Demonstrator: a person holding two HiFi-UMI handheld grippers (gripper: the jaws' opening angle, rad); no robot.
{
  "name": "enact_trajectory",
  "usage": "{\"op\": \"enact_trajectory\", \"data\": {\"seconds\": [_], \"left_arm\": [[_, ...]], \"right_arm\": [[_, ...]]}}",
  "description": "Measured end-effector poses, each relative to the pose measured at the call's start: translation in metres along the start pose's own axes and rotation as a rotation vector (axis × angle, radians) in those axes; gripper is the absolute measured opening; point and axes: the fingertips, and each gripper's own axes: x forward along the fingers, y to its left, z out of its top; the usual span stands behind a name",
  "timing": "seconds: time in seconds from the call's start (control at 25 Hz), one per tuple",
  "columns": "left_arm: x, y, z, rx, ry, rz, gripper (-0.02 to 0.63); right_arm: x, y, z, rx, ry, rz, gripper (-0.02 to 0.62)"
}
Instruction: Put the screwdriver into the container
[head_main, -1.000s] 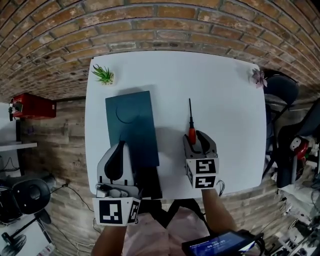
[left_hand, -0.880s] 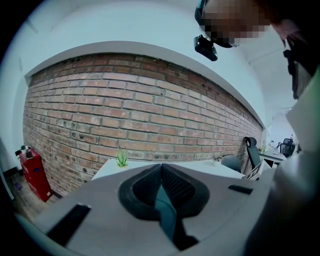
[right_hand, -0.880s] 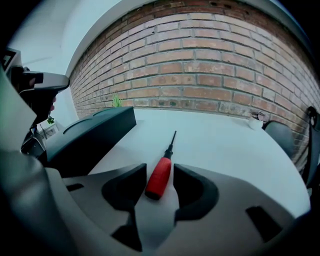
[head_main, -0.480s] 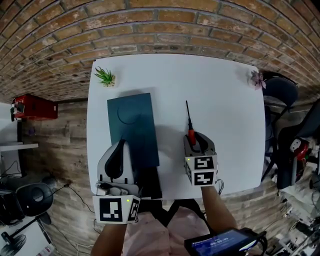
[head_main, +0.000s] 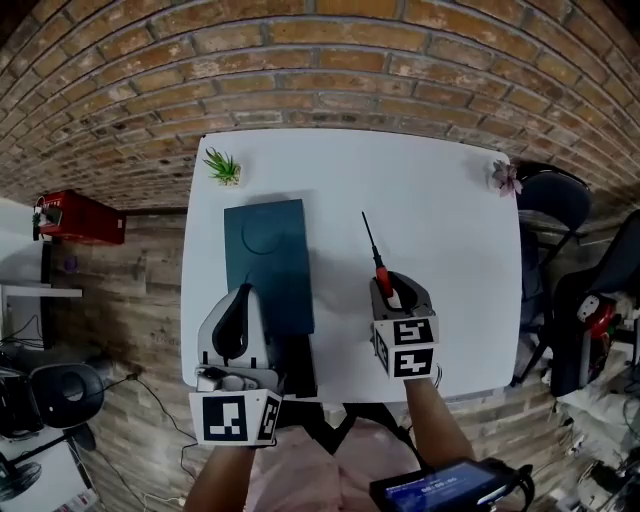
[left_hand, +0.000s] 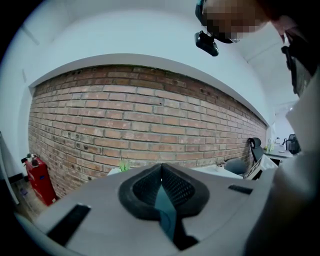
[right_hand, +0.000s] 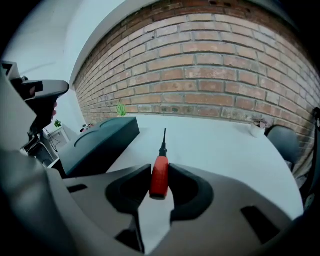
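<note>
As right tongs (head_main: 391, 291) close round screwdriver (head_main: 373, 248), container (head_main: 268, 262) nearby

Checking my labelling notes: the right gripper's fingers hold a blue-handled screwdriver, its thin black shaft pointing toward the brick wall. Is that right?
No, the handle is red, not blue. In the right gripper view the right gripper, whose fingers have just been closing, holds the red-handled screwdriver, its thin black shaft pointing toward the brick wall.

Matt teal container (head_main: 268, 262), smooth white table (head_main: 450, 250), rough brick wall (head_main: 320, 60) at twelve o'clock (screwdriver (right_hand: 160, 170) handle: smooth red plastic).
</note>
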Motion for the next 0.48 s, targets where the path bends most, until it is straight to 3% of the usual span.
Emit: {"op": "enact_trajectory", "data": {"seconds": [0.48], "left_arm": [[-0.045, -0.02, 0.053, 0.031, -0.13, 0.126, 0.012]], "right_arm": [[-0.076, 0.017, 0.099, -0.126, -0.223, 0.11, 0.11]]}}
